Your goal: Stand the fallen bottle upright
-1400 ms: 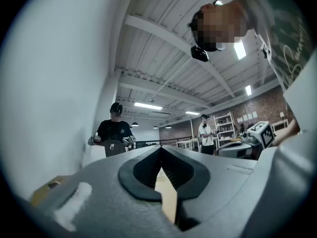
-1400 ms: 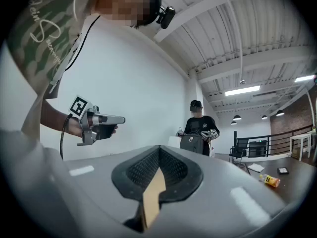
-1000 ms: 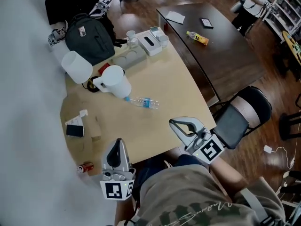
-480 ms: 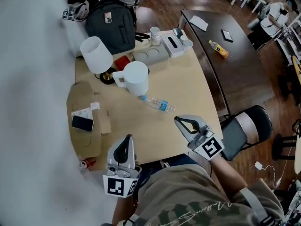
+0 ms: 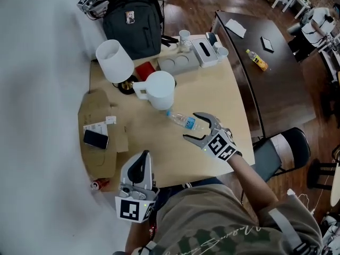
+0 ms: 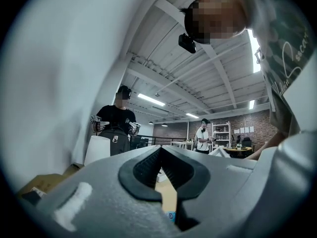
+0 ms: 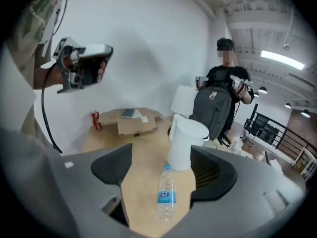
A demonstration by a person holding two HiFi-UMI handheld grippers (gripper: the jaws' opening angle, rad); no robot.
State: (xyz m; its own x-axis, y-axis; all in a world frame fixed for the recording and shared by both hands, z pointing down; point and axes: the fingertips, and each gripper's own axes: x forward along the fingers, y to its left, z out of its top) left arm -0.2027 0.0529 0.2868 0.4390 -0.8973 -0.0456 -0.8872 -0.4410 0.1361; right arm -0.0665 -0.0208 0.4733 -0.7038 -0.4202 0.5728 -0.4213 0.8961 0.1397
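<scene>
A clear water bottle (image 5: pixel 182 120) with a blue label lies on its side on the tan table (image 5: pixel 228 102), its cap toward the white pitcher (image 5: pixel 159 89). My right gripper (image 5: pixel 192 125) reaches down over the bottle's base end with its jaws opening. The bottle (image 7: pixel 167 195) lies between the jaws on the tabletop, and the pads do not press it. My left gripper (image 5: pixel 137 168) hovers at the table's near edge, pointing level, jaws shut with nothing in them. In the left gripper view the left gripper (image 6: pixel 159 151) shows its pads meeting at the tip.
Beside the pitcher stand a white lampshade (image 5: pixel 114 60) and a black backpack (image 5: pixel 133 17). A phone (image 5: pixel 95 138) lies on flat cardboard (image 5: pixel 101 116) at the left, with a red can (image 5: pixel 98 184) at the near corner. A grey tray (image 5: pixel 178 64) sits at the back. A dark table (image 5: pixel 271 73) and chair (image 5: pixel 281 147) are to the right.
My right gripper has swung forward and down from the table's near edge to the bottle, and its jaws have gone from shut to open. The left gripper has shifted only slightly.
</scene>
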